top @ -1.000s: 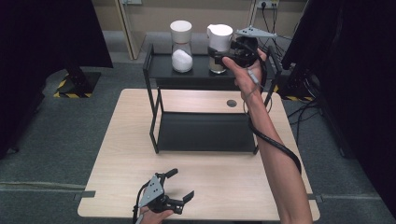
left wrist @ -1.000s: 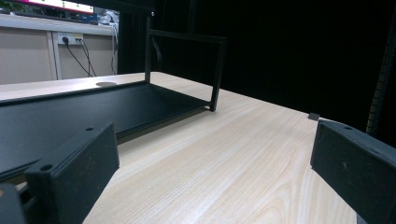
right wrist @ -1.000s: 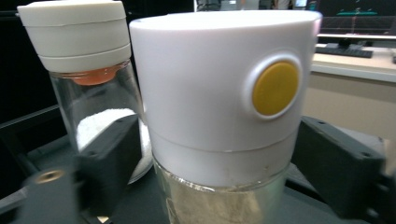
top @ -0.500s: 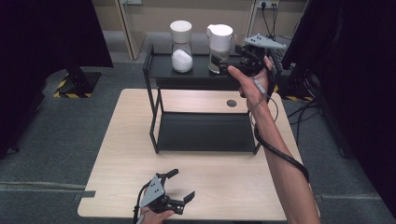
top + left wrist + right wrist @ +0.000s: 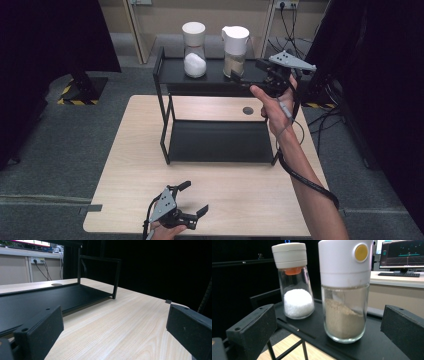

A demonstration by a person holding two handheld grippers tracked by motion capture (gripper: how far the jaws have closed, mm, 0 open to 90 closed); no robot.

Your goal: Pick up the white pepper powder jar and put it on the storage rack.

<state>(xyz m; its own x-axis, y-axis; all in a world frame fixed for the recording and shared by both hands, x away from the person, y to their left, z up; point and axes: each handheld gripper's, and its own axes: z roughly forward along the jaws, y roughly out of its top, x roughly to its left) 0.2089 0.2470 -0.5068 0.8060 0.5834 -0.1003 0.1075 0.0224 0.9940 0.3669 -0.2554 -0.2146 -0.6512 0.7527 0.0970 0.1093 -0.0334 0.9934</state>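
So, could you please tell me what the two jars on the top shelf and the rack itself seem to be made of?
Both the jar of brown powder and the jar of white grains look like clear glass, contents showing through, with matte white caps, probably plastic. The rack looks like black-coated metal: thin straight bars, flat shelves.

jar, tan powder (image 5: 344, 302) | white lid | upright | top shelf (image 5: 312, 330)

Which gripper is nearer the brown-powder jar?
Right. The right gripper hangs open just beside the brown-powder jar on the shelf; the left gripper is at the table's near edge.
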